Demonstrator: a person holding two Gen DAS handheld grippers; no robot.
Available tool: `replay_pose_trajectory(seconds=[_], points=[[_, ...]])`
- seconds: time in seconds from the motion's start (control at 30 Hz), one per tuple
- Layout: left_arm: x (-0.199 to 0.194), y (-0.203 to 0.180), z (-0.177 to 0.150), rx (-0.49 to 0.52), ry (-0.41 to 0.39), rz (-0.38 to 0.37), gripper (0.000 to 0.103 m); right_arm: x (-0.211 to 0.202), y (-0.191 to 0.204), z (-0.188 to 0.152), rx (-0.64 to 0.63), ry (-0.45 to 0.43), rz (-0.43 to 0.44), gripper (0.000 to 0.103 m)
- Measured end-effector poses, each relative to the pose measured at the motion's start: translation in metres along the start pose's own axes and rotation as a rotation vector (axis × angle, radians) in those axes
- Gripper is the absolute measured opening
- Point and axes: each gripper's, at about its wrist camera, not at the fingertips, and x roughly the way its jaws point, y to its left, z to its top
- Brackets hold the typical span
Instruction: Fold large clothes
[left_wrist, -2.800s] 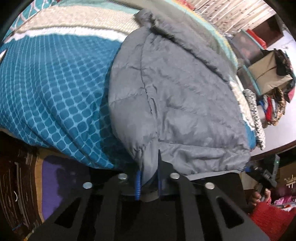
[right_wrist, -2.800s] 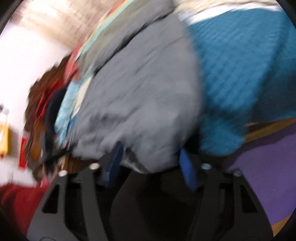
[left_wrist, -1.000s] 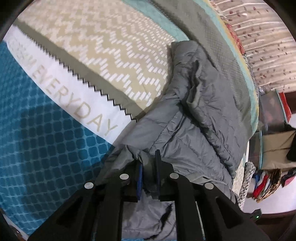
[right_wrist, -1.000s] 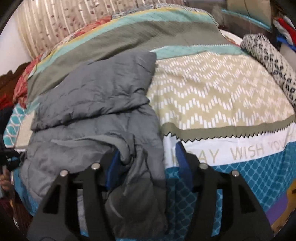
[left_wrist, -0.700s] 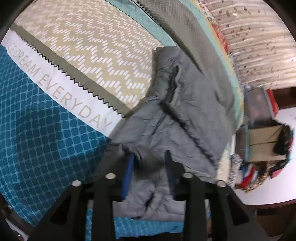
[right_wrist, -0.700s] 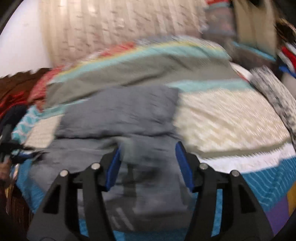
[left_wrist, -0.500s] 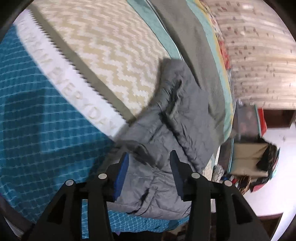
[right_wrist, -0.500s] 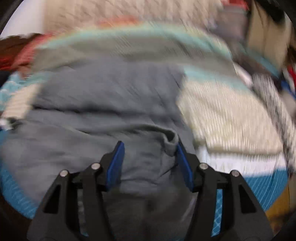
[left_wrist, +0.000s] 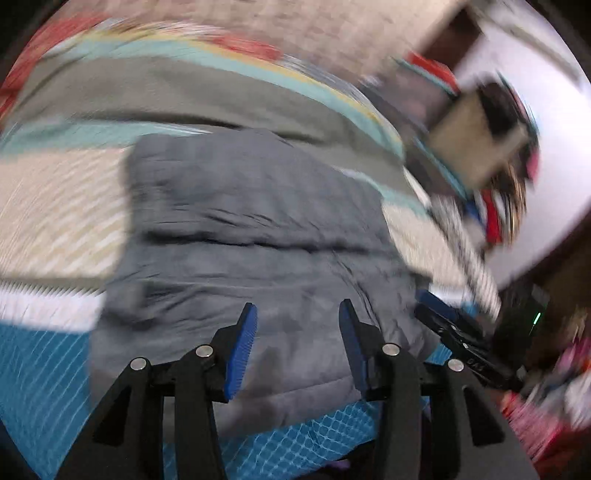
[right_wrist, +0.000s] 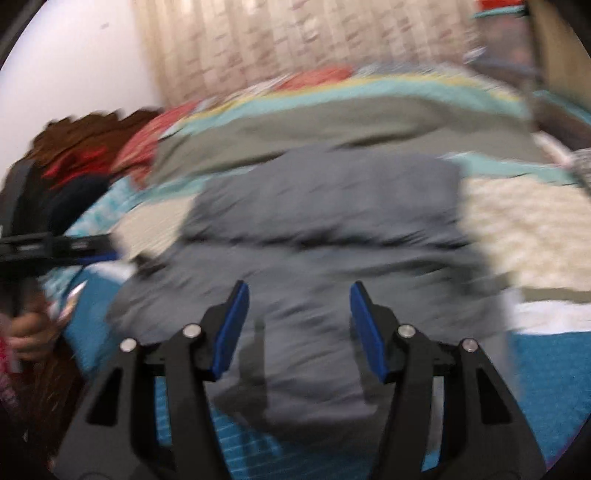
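Both views are motion-blurred. I count one jacket, one bed and two hand-held grippers.

Left wrist view, left to right: the bed (left_wrist: 55, 206), under a quilt banded in blue lattice, white, beige zigzag, olive and teal; one grey quilted jacket (left_wrist: 258, 229), lying folded in layers on the quilt near the bed's near edge; my left hand-held gripper (left_wrist: 297, 314), its two blue-padded fingers spread, nothing between them, the jacket lying beyond the tips; further right, my right hand-held gripper (left_wrist: 439, 314) seen from the side, just off the jacket's right edge. At far right I see one tan box (left_wrist: 476, 144) with dark things on top that I cannot identify, and a heap of coloured cloth below it.

Right wrist view, left to right: the left hand-held gripper (right_wrist: 81, 245) enters as a dark bar at the left edge, with a hand (right_wrist: 27, 332) below it; the same jacket (right_wrist: 332, 236) fills the centre on the bed (right_wrist: 535, 229); my right hand-held gripper (right_wrist: 299, 295) has its fingers spread, gripping nothing, the jacket visible through the gap.
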Motion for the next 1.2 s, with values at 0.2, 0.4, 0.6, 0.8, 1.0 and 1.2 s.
replay_pose_trajectory(seconds=[0.2,0.4,0.6,0.8,1.0,1.2], points=[[0.07,0.044,-0.013,-0.076,0.139,0.237,0.065,0.066,-0.006,-0.008,0.069,0.182,0.058,0.055],[0.069,0.071,-0.035,-0.119,0.186,0.247,0.051,0.091,-0.009,-0.03,0.037,0.222,0.068,0.055],[0.053,0.066,-0.034,-0.119,0.174,0.275,0.051,0.06,-0.011,-0.013,0.05,0.14,0.079,0.055],[0.022,0.063,-0.013,-0.1,0.064,0.264,0.051,0.018,-0.047,0.01,0.018,0.037,-0.032,0.054],[0.05,0.098,-0.01,-0.154,0.155,0.367,0.051,0.032,-0.117,0.015,0.179,0.073,-0.121,0.05],[0.064,0.106,-0.014,-0.155,0.168,0.369,0.051,0.059,-0.152,-0.002,0.286,0.164,-0.165,0.026]])
